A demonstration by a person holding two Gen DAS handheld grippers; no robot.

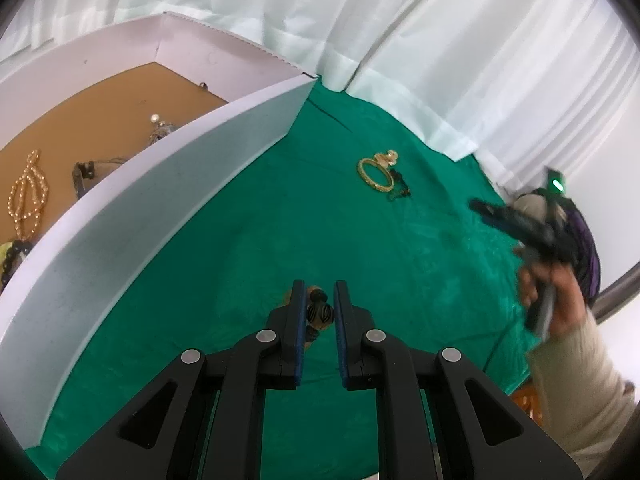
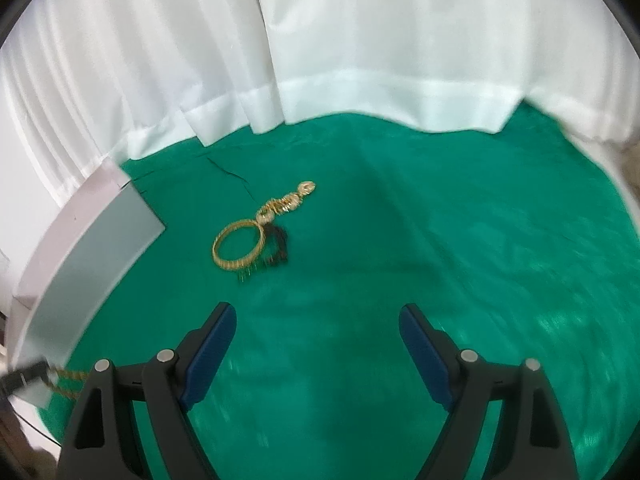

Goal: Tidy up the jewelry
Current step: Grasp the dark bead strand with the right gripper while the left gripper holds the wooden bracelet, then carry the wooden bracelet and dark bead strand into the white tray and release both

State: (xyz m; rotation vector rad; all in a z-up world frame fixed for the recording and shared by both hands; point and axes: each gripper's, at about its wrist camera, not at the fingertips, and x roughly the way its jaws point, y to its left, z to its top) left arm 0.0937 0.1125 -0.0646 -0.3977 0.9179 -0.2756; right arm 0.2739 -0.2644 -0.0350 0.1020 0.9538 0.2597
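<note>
My left gripper (image 1: 318, 294) is shut on a brown and black beaded piece (image 1: 319, 313), held just above the green cloth (image 1: 280, 208). A white box (image 1: 168, 184) with a brown floor stands at left; inside lie a pearl strand (image 1: 28, 196), a pearl earring (image 1: 155, 119) and dark pieces. A gold bangle (image 1: 375, 173) with a gold ornament and a small dark piece lies farther out on the cloth. In the right wrist view my right gripper (image 2: 318, 320) is open and empty, above the cloth, with the bangle (image 2: 239, 247) and gold ornament (image 2: 286, 202) ahead to the left.
White curtains (image 2: 360, 40) hang behind the table. The box corner (image 2: 100, 232) shows at left in the right wrist view, with a gold chain (image 2: 66, 378) hanging by it. The right hand and its gripper (image 1: 520, 224) show at the right of the left wrist view.
</note>
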